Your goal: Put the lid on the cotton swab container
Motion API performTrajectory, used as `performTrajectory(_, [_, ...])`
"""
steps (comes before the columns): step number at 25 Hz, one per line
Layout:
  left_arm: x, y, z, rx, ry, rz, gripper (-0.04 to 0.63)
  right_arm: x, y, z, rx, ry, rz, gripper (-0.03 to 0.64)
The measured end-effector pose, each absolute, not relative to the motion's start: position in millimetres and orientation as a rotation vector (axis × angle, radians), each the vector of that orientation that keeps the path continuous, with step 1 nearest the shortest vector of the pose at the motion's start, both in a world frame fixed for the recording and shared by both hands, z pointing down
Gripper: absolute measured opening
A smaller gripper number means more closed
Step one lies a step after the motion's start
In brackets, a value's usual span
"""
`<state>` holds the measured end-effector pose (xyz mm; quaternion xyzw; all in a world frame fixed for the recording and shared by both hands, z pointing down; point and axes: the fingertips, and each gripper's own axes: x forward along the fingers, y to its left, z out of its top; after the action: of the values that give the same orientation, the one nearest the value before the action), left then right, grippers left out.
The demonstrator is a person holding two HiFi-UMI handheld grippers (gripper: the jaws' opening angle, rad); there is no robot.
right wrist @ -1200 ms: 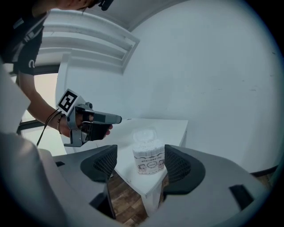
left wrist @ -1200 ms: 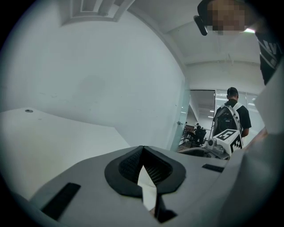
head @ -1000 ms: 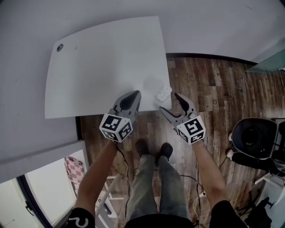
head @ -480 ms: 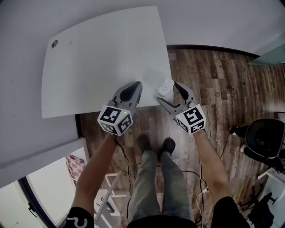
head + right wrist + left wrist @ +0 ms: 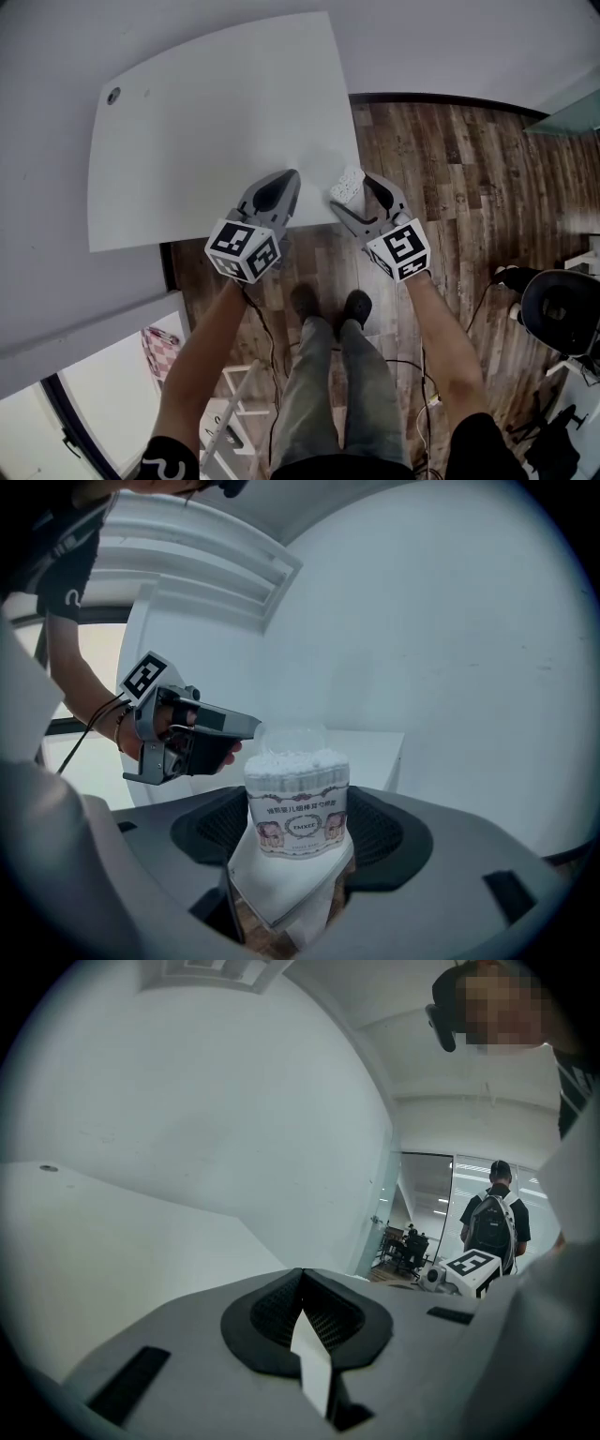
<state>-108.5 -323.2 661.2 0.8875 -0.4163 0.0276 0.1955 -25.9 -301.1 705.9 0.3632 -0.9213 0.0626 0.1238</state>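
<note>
Head cam steeply down; other 2 (low, close) share table (image 5: 216, 122).

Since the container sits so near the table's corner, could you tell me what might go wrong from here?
1. The cotton swab container stands at the near corner of the table; the jaws of the right gripper, closing either side of it, could nudge it onto the wooden floor.
2. It appears open, with swabs showing at the top, so a tilted lift might spill them.
</note>
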Motion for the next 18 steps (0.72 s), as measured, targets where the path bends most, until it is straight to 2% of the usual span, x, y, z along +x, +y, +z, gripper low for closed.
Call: performTrajectory(18, [-100, -322, 656, 2.432, -1.122, -0.036, 0.028, -26, -300, 705, 1.008, -2.705, 0.176, 0.342])
